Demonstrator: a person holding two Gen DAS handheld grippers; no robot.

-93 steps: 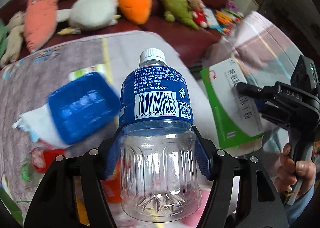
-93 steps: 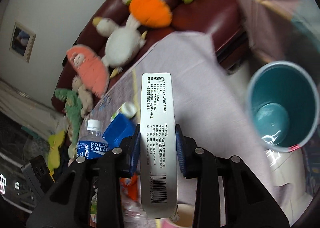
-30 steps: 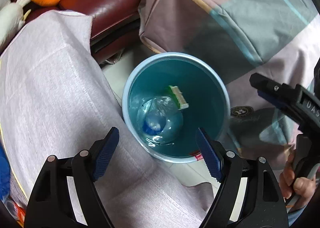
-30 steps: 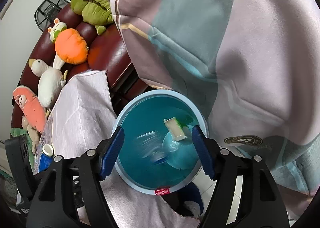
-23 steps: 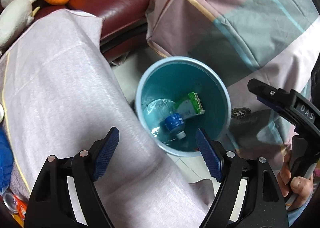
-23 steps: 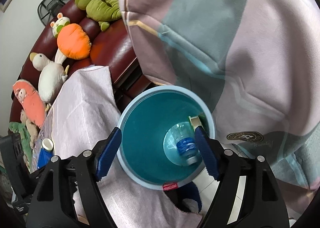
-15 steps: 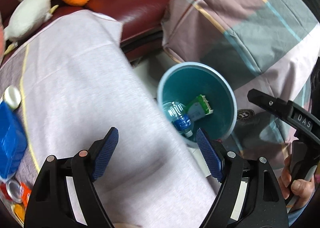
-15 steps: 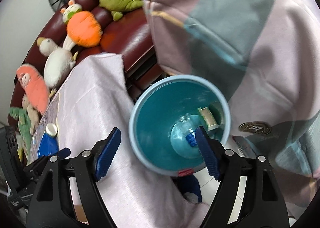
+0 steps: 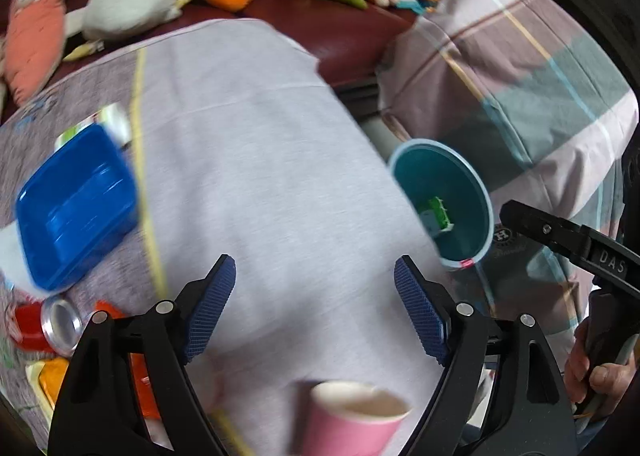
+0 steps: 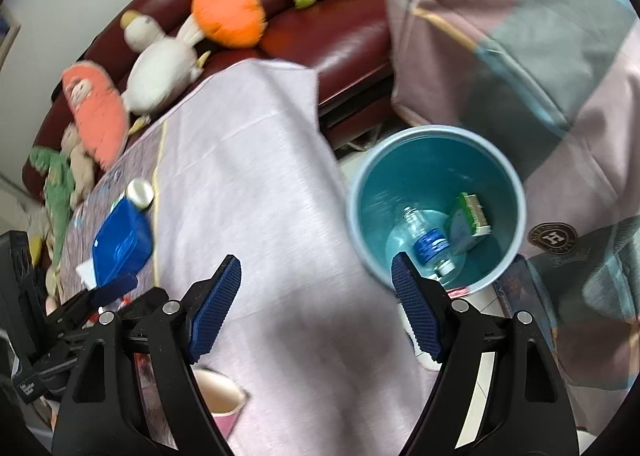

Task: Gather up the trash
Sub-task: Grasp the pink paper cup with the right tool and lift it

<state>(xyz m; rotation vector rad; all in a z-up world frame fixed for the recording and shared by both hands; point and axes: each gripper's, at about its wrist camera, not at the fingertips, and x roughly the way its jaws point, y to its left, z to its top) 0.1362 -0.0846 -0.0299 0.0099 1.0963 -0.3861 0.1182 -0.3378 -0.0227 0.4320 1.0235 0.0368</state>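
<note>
Lilac cloth covers the bench, with a dark red sofa of plush toys behind it. Both views have swung off the teal bin and back toward the bench. The clear plastic bottle and green-and-white carton, carried a few seconds ago, now lie at the bin's bottom, so two pieces are collected. The left hand-held gripper is empty, its ribbed blue pads spreading wider; the right hand-held gripper is likewise empty and apart. Still on the bench: a glossy blue plastic tray, a dented red can with a silver top, orange wrappers, and a pink paper cup, probably next.
</note>
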